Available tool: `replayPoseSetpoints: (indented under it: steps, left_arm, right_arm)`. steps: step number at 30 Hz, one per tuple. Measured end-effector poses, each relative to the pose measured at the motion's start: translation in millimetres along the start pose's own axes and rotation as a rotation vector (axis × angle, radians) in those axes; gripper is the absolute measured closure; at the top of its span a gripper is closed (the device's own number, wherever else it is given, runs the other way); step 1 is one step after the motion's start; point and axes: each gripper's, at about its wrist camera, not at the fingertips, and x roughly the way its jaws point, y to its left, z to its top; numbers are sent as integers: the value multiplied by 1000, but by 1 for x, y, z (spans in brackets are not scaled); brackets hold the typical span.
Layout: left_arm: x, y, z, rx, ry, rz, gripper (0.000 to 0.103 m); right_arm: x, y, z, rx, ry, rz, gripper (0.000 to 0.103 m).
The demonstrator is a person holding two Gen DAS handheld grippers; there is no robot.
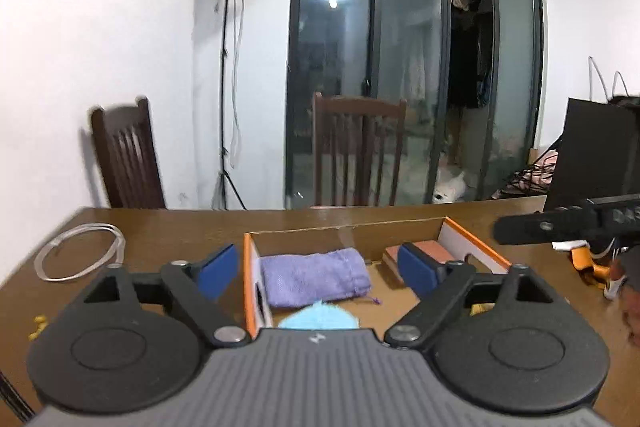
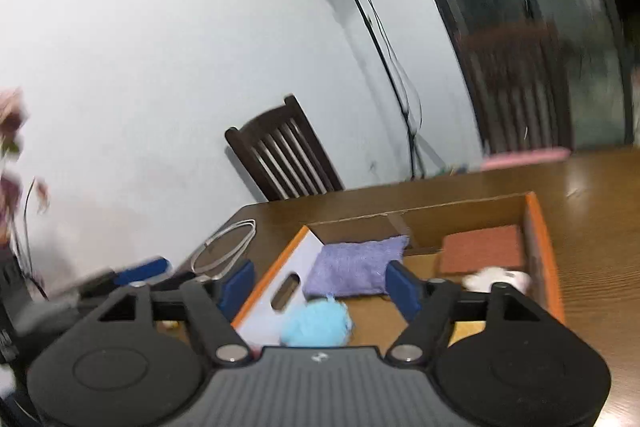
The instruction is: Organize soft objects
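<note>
- Left hand-held gripper (image 1: 316,269): jaws spread wide, nothing between pads. Hangs at the near edge of the box (image 1: 250,283), straddling its near-left wall.
- Right hand-held gripper (image 2: 320,287): also spread, empty, over the box's near-left corner.
- Soft items all lie in the box, which sits mid-desk (image 1: 160,227): purple pouch (image 1: 316,277) flat by the left wall, blue pom (image 2: 316,323) at the near wall, brown pad (image 2: 482,253) in the far-right corner, white fluffy thing (image 2: 498,279) just beside the pad (blurred, can't ID).
- Risk 1: both grippers crowd the same near-left corner. Going for pom or pouch together could make them collide or tug one item two ways.
- Risk 2: left pad is outside the wall, so closing from here prob pinches cardboard and drags or tips the box.
- Risk 3: pom is round and fluffy; an off-centre pinch may squirt it out onto the desk.
- Risk 4: pouch lies flat, so a shallow grab catches only a fold and it slips; its drawstring could snag.
- Risk 5: both views are smeared, esp. the right, so aim is poor.
- Cable loop (image 1: 80,251) near the left desk edge and yellow bits (image 1: 38,327) by the near-left edge could catch a low sweep.
</note>
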Motion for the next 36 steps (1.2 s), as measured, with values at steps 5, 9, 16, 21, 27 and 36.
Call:
replayPoseSetpoints:
  steps: [5,9,16,21,27,36]
  left_arm:
    - [-62,-25,-36,17,-29,26,4]
    - [-85,-39,-63,-7,11,24,1]
    - [-87,-53,-101,10,93,66,0]
    - [-78,-70,-108,10,119,35,0]
    - [-54,-97,-109,43,144,-9,0]
    - [-26,-108,-112,78,215,-36,0]
  right_arm:
    - [-61,27,-58,-217,-67,-144,20]
    - [-88,24,-96,-210,-58,-166,16]
    - [-107,6,-147,-145,-32,-206,16]
    - [-106,-10,-156,-115,-20,-223,17]
    - [-94,-29,-151,-81,-35,-237,24]
    - [-84,-30,-164,-52,-73,-167,33]
